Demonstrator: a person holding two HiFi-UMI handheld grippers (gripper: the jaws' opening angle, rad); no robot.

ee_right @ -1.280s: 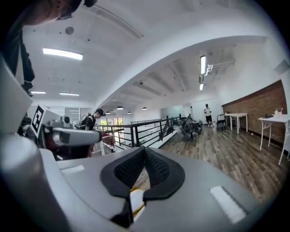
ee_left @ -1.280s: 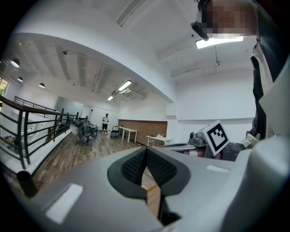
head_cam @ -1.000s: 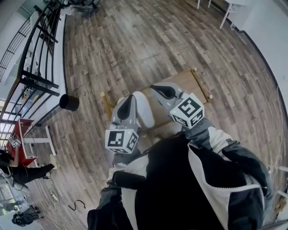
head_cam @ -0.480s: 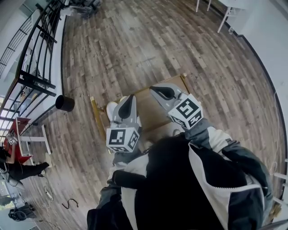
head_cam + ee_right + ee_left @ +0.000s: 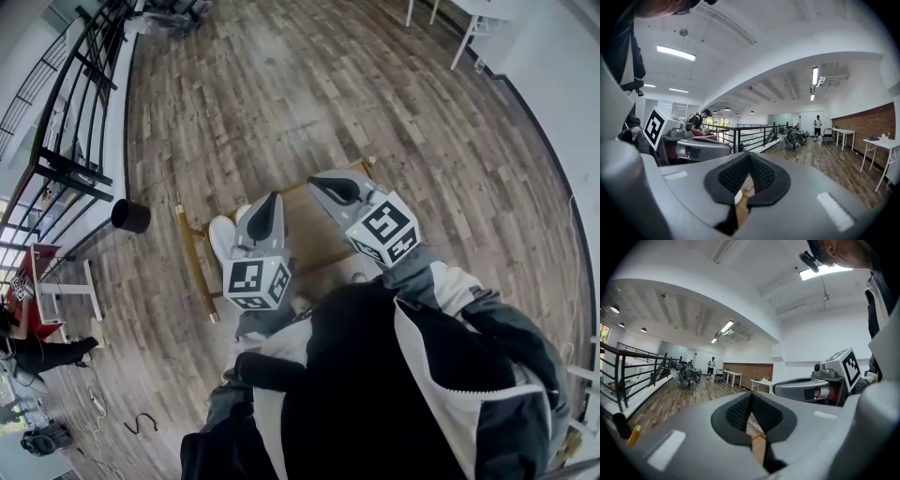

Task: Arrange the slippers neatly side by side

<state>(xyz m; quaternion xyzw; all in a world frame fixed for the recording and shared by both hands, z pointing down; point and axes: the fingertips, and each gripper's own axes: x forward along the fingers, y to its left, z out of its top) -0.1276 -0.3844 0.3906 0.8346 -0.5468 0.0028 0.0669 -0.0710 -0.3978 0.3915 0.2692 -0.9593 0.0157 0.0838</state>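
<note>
Left gripper [image 5: 271,199] hanging above white slipper [image 5: 221,236], jaws pressing together, holding nothing, right gripper [image 5: 317,183] pointing across low wooden tabletop [image 5: 309,239], jaws meeting, empty.

Left tongs [image 5: 273,199] and right tongs [image 5: 314,181]: grey and black, black-and-white square markers; slipper [image 5: 222,235]: white; counter [image 5: 314,234]: tan; floor [image 5: 281,94]: brown planks

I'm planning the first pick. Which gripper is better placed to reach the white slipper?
Left, probably. The left gripper hangs right beside the white slipper; the right gripper sits farther across the wooden board. Both are shut and must open first.
</note>
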